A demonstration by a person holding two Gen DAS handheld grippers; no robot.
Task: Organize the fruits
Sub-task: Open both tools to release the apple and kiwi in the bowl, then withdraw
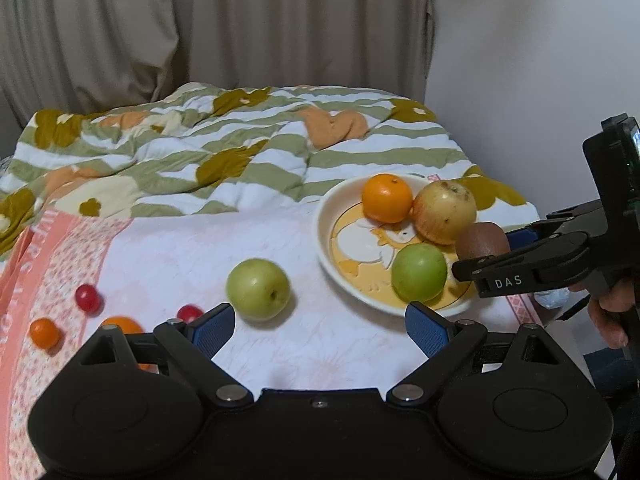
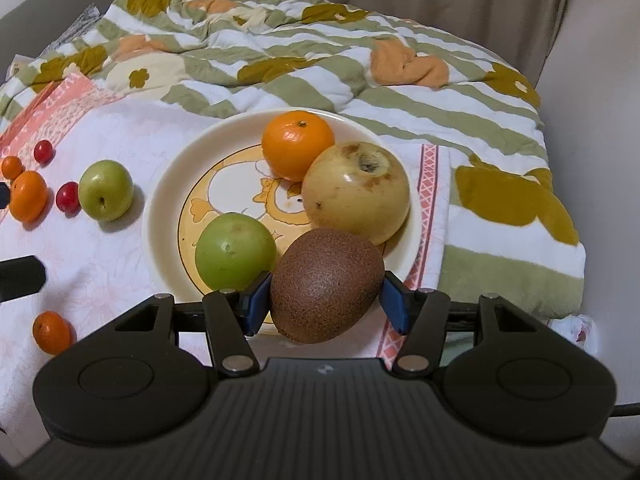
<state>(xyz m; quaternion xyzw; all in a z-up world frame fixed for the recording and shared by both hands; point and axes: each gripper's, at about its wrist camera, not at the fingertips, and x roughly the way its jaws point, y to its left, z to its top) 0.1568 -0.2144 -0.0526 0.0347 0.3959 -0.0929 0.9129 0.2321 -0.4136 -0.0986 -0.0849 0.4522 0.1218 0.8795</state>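
Observation:
A cream plate with a duck picture holds an orange, a yellowish apple and a green fruit. My right gripper is shut on a brown kiwi, held above the plate's near rim. In the left wrist view the kiwi hangs at the right side of the plate. My left gripper stands open over the cloth with nothing between its pads. A second green fruit lies just ahead of its left finger.
On the pink-and-white cloth to the left lie two red cherry tomatoes and several small oranges. A rumpled striped blanket covers the back. A hand holds the right gripper at the bed's right edge.

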